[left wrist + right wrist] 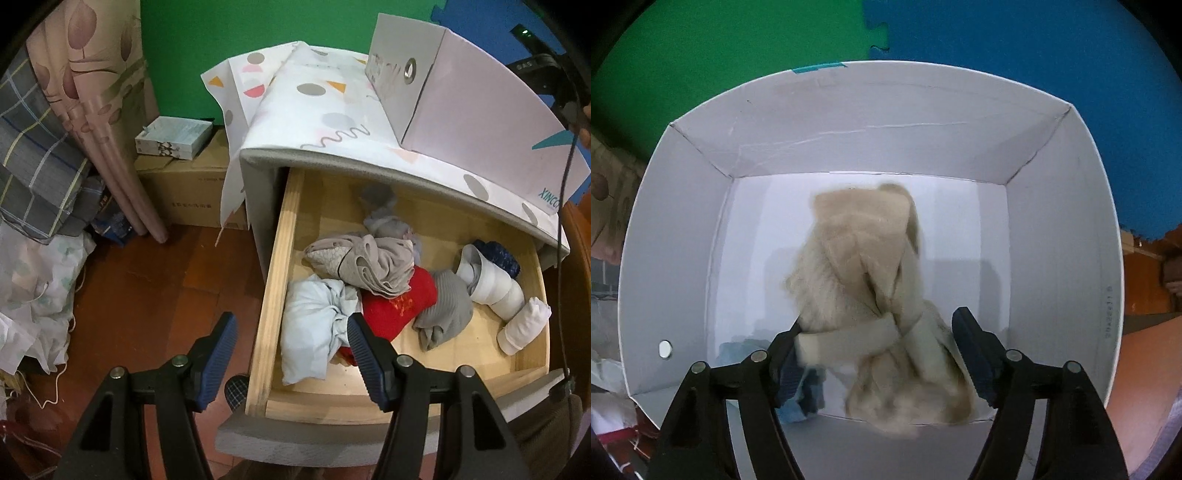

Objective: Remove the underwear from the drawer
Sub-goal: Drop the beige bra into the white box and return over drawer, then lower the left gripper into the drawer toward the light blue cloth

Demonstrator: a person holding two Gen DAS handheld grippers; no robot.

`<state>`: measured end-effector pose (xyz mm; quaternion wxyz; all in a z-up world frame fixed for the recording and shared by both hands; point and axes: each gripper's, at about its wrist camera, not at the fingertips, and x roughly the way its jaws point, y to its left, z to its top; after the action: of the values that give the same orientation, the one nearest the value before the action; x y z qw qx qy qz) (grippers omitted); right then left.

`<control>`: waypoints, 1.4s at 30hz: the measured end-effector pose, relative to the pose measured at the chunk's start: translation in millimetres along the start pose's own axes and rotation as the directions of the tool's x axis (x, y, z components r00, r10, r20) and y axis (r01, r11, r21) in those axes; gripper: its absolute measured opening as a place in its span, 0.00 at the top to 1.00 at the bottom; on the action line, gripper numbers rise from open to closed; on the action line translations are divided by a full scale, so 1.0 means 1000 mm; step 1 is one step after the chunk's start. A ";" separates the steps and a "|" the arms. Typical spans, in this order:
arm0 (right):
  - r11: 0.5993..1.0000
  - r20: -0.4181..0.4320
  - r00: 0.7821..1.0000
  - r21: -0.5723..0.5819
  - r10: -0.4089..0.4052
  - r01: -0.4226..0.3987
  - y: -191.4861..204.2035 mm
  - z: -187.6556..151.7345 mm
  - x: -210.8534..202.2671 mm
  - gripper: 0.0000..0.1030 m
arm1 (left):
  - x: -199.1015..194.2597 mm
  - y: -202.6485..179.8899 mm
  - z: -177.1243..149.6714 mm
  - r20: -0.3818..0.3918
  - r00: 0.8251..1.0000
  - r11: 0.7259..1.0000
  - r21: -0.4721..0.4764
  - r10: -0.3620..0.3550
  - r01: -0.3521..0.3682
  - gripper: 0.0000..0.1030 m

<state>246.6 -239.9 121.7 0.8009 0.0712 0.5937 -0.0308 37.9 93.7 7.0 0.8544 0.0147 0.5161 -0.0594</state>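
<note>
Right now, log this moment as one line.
stage: dropping item | right gripper: open over white box, beige underwear between jaws | left gripper: open, empty, at drawer

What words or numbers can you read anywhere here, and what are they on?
"XINCC", cut off at the edge: teal letters on the patterned cover over the cabinet.
Cardboard box: printed line, too small to read.
White box: code on its wall, too blurred to read.

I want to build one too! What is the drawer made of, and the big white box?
The drawer looks like pale, bare wood: grain lines run along its side wall, with a matte finish. The white box looks like cardboard: thin flat walls, creased corners, a smooth dull surface. It could be coated paperboard; I cannot tell for sure.
</note>
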 end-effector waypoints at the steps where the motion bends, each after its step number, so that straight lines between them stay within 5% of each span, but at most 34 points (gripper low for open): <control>1: 1.000 0.015 1.000 -0.001 0.006 -0.006 -0.001 -0.001 -0.005 0.28 | 0.000 0.000 0.000 0.003 1.000 1.000 -0.001 0.002 -0.002 0.39; 8: 0.999 0.077 0.997 -0.034 0.027 -0.024 -0.004 -0.033 -0.060 0.25 | 0.003 -0.001 0.000 -0.021 1.000 1.000 -0.002 -0.016 0.016 0.39; 18: 0.996 0.075 0.994 -0.049 0.079 -0.076 -0.042 -0.157 -0.093 0.25 | 0.006 -0.006 -0.002 -0.058 0.997 0.998 0.033 -0.050 0.052 0.39; 25: 0.996 -0.037 0.997 -0.045 0.073 -0.075 -0.058 -0.209 -0.044 0.26 | 0.010 -0.024 -0.006 -0.079 0.996 0.993 0.107 -0.034 0.042 0.39; 28: 0.996 -0.098 0.992 -0.038 0.074 -0.078 -0.057 -0.221 -0.010 0.34 | 0.014 -0.029 -0.007 -0.100 0.994 0.989 0.138 -0.040 0.054 0.39; 35: 0.999 -0.178 0.983 -0.020 0.042 -0.046 -0.057 -0.224 0.048 0.38 | 0.022 -0.025 -0.007 -0.142 0.986 0.990 0.102 -0.086 0.101 0.39; 42: 0.999 -0.162 0.987 -0.051 -0.009 0.001 -0.054 -0.217 0.070 0.38 | 0.025 -0.019 -0.005 -0.161 0.980 0.990 0.066 -0.114 0.126 0.39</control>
<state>54.4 -258.4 -11.7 0.7515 0.0517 0.6576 -0.0119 43.1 72.7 -16.6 0.8049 0.0203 0.5788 -0.1290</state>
